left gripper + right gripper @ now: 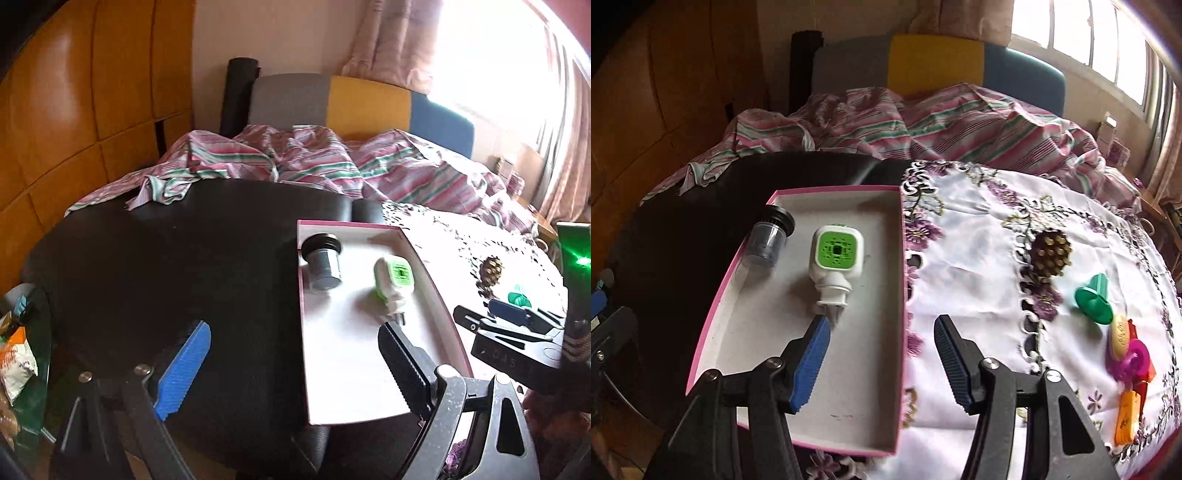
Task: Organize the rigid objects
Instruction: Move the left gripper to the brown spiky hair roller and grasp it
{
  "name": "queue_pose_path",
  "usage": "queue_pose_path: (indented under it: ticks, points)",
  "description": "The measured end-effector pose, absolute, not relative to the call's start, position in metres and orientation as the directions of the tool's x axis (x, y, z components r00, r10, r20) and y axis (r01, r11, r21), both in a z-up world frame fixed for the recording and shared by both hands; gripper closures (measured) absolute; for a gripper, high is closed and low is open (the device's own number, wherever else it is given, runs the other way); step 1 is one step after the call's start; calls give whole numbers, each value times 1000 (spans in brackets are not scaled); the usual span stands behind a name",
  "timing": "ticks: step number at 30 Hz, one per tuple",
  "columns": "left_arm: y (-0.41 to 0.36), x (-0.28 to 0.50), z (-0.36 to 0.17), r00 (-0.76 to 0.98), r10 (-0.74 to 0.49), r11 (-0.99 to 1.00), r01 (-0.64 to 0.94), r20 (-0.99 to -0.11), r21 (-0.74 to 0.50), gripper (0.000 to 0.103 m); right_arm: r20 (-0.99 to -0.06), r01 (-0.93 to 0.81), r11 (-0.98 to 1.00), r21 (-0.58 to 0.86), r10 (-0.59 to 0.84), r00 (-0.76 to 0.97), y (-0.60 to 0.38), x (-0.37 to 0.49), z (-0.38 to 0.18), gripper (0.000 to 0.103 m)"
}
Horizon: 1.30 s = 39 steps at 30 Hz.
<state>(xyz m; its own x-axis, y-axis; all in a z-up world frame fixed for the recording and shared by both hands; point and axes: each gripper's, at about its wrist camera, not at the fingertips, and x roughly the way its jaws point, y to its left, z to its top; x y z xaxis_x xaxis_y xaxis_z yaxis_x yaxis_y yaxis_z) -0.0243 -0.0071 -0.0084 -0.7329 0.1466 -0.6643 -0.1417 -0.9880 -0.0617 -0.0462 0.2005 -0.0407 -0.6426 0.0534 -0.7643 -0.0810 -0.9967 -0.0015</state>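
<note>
the box (pixel 849 376) looks like matt card, pale inside with a pink edge. in it lie a white and green plug (pixel 836 258) of smooth, slightly shiny plastic and a clear plastic jar (pixel 764 242) with a black ribbed cap. the cloth (pixel 979 258) is thin white fabric with purple embroidery and cut-out lace. the cone (pixel 1051 253) is rough and woody. the fingers (pixel 812 354) carry ridged blue pads on matt black plastic. the dark surface (pixel 147 258) is smooth with a dull sheen.
</note>
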Motion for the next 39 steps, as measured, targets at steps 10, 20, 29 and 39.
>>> queue_pose_path:
  ticks: [10,20,29,39]
  points:
    - [22,-15,0,-782,162,-981,-194,-602,-13,1,-756,-148,-989,3,94,-648,243,-23,-33,44]
    - [53,-25,2,-726,324,-939,-326,-606,-112,0,-783,-283,-959,6,171,-598,325,0,-36,44]
    - [99,-31,7,-667,382,-903,-418,-639,-104,0,-786,-478,-877,41,267,-557,441,25,-22,44]
    - [174,-66,7,-583,432,-856,-505,-689,-109,0,-818,-629,-762,153,259,-513,522,26,-57,43]
